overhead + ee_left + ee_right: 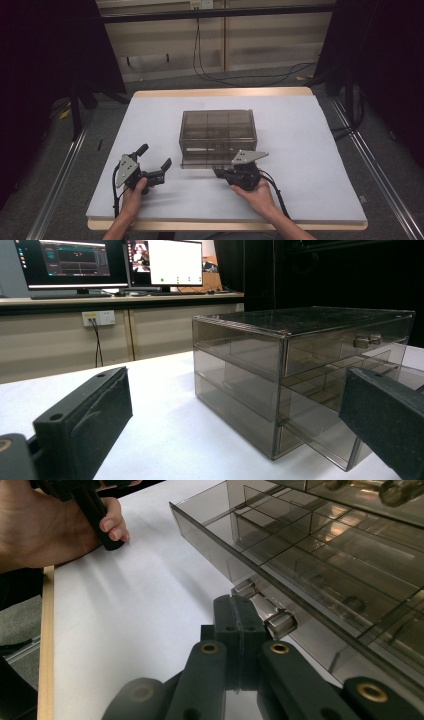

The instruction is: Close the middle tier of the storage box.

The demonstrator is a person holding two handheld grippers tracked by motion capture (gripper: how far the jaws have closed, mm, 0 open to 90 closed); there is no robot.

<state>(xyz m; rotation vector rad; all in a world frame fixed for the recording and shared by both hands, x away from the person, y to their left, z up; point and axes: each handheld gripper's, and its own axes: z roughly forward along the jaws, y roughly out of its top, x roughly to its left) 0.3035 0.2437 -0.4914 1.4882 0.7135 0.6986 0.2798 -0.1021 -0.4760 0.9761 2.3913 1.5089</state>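
A smoky see-through drawer box (218,131) stands mid-table, its bottom drawer (205,163) pulled out a little. My right gripper (218,173) lies in front of that drawer, pointing left, jaws shut flat together. In the right gripper view the shut right gripper (240,611) sits just beside the drawer's metal knob (274,617), with nothing between the pads; the drawer (320,575) shows divided compartments. My left gripper (154,156) rests open on the table to the left of the box. From its own view, the left gripper (235,390) frames the drawer box (240,370) between wide black pads (90,415).
A white mat (305,150) covers the wooden table (225,92), with bare room around the box. Dark curtains stand at both sides, and cables (240,77) lie on the floor behind. Monitors (75,262) sit on a far desk.
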